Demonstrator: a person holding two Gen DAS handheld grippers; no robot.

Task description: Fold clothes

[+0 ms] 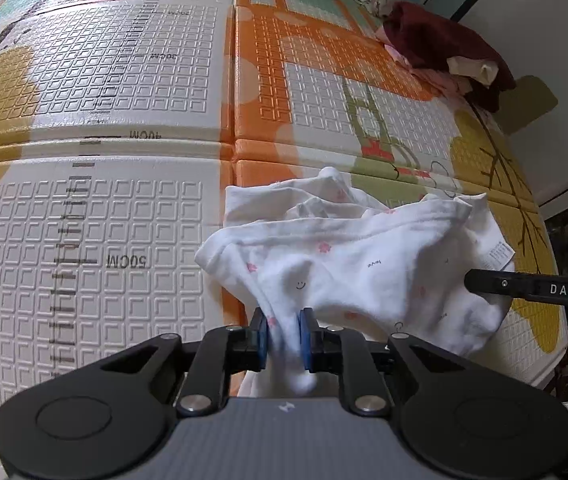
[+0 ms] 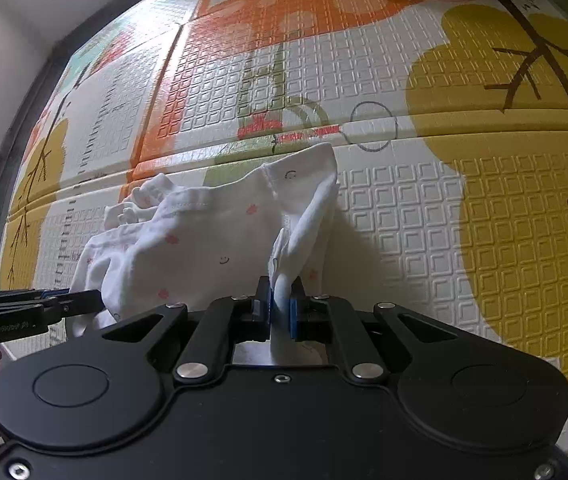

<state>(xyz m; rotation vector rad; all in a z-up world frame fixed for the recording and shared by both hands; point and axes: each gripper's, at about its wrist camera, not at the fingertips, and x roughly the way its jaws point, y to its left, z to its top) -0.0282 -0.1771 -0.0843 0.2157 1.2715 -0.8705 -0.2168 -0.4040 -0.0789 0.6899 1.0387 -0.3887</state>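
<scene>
Left gripper: the left gripper (image 1: pixel 284 330) has its 2 blue pads pressed together on a bunched fold of the white garment (image 1: pixel 348 264); cloth fills the gap between them and spills down behind.
Right gripper: the right gripper (image 2: pixel 281 306) is clamped on a rolled edge of the same garment (image 2: pixel 219 240), the pads nearly meeting around the fabric.
Garment: white with small pink flowers, smiley faces and the word "love"; it hangs slack between the 2 grippers, crumpled, just above the play mat (image 1: pixel 131 208).
Garment edges: a stitched hem (image 2: pixel 199 206) runs along the far side in the right wrist view; a pointed corner (image 2: pixel 324 156) stands up at the far right; a care label (image 1: pixel 500 254) sticks out at the right edge in the left wrist view.
Mat: foam panels with an embossed square grid, a printed ruler showing 30CM, 40CM and 50CM, orange shapes and yellow trees; seams between the panels run both across and away from the camera.
Open room: bare mat lies to the left and far side of the garment in the left wrist view, and to the right over the yellow tree (image 2: pixel 524 184) in the right wrist view.
Far right: a heap of dark red and pink clothes (image 1: pixel 444 48) sits at the mat's far edge, well apart from the garment.
Left border: a dark strip (image 2: pixel 15 132) edges the mat along a pale wall.
</scene>
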